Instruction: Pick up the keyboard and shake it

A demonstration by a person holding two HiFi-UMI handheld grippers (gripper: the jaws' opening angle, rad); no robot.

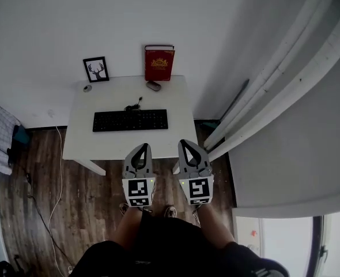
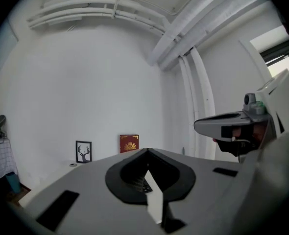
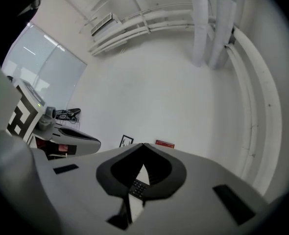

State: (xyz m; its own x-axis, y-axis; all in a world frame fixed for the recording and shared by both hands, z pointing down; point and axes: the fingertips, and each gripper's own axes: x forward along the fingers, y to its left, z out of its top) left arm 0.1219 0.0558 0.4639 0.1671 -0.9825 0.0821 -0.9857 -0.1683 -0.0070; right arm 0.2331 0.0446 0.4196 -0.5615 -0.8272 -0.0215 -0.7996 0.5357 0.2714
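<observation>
Both claws are in view and I find neither one carrying anything. The left gripper (image 1: 143, 146) has its two jaws closed tip to tip with nothing between them; its own view confirms this, showing only a sliver of keys and white table top through the opening behind the tips. The right gripper (image 1: 183, 142) is likewise closed on nothing, its jaws meeting at a point. The two are held side by side in front of the person's legs (image 1: 158, 235), pointing toward the wall, and in the head view their tips overlap the near edge of the table (image 1: 83, 140). Neither touches the table or anything on it. The keyboard (image 1: 130, 120), black, lies flat on the white table top, roughly central, its long side parallel to the near edge and well apart from both grippers. A dark cable (image 1: 134, 104) runs from its far edge. Behind it, near the wall, I note a small dark mouse (image 1: 153, 86), a red book (image 1: 159, 63) standing upright against the wall, a framed deer picture (image 1: 95, 69) leaning there to the left of it, and a small round object (image 1: 87, 88) in front of the frame that I cannot identify. A white cord (image 1: 59, 178) trails over the wooden floor (image 1: 20, 183) left of the table. White pipes (image 1: 274, 91) run along the right-hand wall.
</observation>
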